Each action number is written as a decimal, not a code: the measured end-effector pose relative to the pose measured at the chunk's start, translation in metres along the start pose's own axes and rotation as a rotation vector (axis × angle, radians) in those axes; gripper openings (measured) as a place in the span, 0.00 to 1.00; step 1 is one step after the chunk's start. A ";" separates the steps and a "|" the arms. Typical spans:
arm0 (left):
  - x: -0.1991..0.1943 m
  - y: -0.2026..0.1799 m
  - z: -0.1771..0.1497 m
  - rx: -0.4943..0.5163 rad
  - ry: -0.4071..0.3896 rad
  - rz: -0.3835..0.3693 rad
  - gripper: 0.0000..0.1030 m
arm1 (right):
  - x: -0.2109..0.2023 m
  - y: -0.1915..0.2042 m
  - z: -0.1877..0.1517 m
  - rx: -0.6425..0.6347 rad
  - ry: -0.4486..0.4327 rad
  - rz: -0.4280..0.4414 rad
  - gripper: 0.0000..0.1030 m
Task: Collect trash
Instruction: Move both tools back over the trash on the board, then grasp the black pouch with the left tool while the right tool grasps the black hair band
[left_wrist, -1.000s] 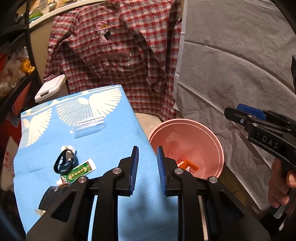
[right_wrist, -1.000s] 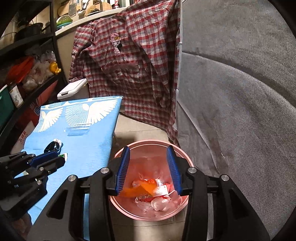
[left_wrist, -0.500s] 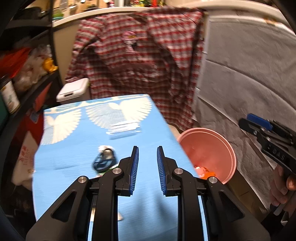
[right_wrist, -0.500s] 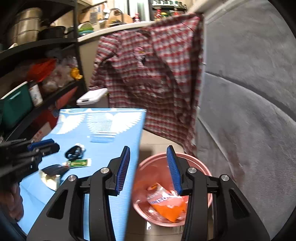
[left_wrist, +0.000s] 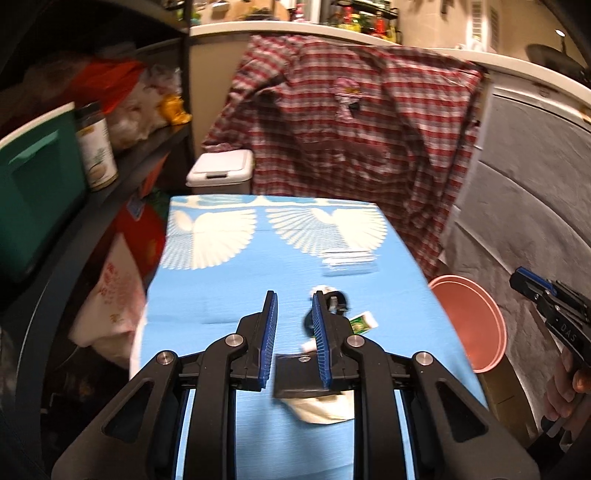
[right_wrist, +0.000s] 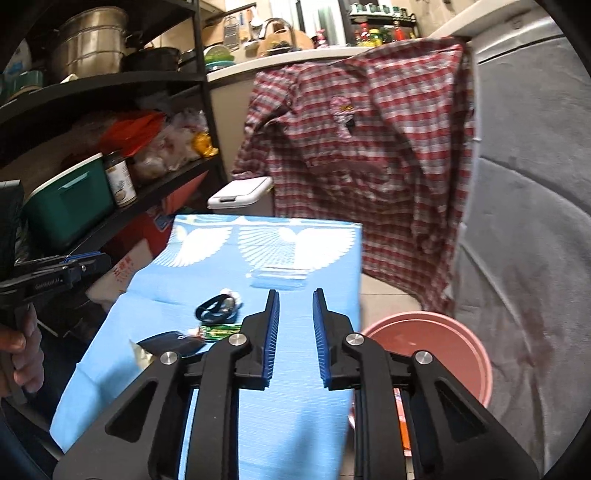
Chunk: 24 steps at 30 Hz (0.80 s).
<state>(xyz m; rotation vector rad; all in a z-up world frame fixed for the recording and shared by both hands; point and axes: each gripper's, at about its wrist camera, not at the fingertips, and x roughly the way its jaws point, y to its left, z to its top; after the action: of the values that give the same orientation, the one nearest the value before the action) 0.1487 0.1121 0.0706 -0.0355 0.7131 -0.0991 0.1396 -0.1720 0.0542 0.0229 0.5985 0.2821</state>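
Blue-padded left claw (left_wrist: 293, 332) ajar, empty; right claw (right_wrist: 295, 332) closing, nothing between.

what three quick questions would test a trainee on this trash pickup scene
1. What hangs behind the blue-covered table? A) plaid shirt B) towel C) apron
2. True or false: the pink bin stands on the table.
3. Of the clear plastic packet, black band, green tube and black pouch, which lies nearest the table's far edge?

Key: 1 A. 2 False, it stands beside the table, lower down. 3 The clear plastic packet.
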 end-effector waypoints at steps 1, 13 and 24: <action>0.001 0.006 0.000 -0.008 0.004 0.006 0.19 | 0.004 0.004 0.000 0.000 0.006 0.010 0.16; 0.018 0.043 -0.002 -0.035 0.029 0.030 0.18 | 0.067 0.038 -0.004 -0.009 0.081 0.090 0.15; 0.044 0.051 -0.016 -0.049 0.098 0.001 0.18 | 0.131 0.063 -0.020 -0.068 0.195 0.129 0.17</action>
<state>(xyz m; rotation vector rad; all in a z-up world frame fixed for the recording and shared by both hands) 0.1758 0.1581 0.0267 -0.0778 0.8135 -0.0830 0.2157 -0.0769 -0.0287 -0.0321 0.7818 0.4331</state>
